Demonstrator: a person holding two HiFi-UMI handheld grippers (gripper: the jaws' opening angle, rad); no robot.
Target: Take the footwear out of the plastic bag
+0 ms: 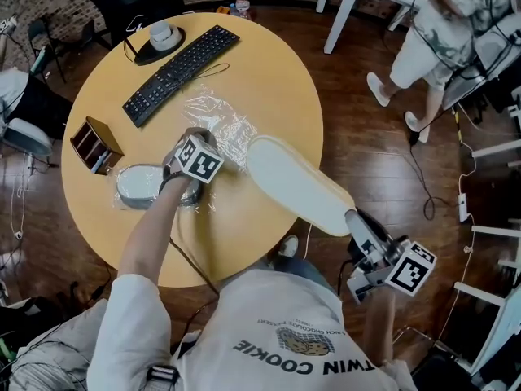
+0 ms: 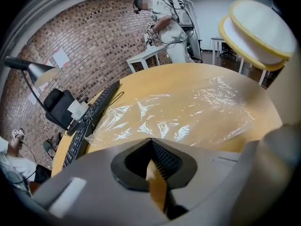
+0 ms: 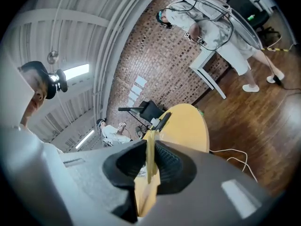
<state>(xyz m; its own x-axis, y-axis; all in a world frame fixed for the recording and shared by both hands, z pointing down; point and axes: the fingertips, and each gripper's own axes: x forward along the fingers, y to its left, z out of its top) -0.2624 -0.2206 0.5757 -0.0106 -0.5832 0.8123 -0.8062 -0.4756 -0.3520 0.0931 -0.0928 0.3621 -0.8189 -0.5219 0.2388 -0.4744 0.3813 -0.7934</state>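
right gripper gripping slipper, left gripper closed over plastic bag

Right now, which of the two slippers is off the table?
The slipper clamped in the right gripper, raised clear of the table. The other slipper lies flat on the table at the left.

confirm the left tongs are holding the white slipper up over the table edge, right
No: it is the right tongs that hold the white slipper up over the table edge, as the head view shows. The left tongs grip the plastic bag.
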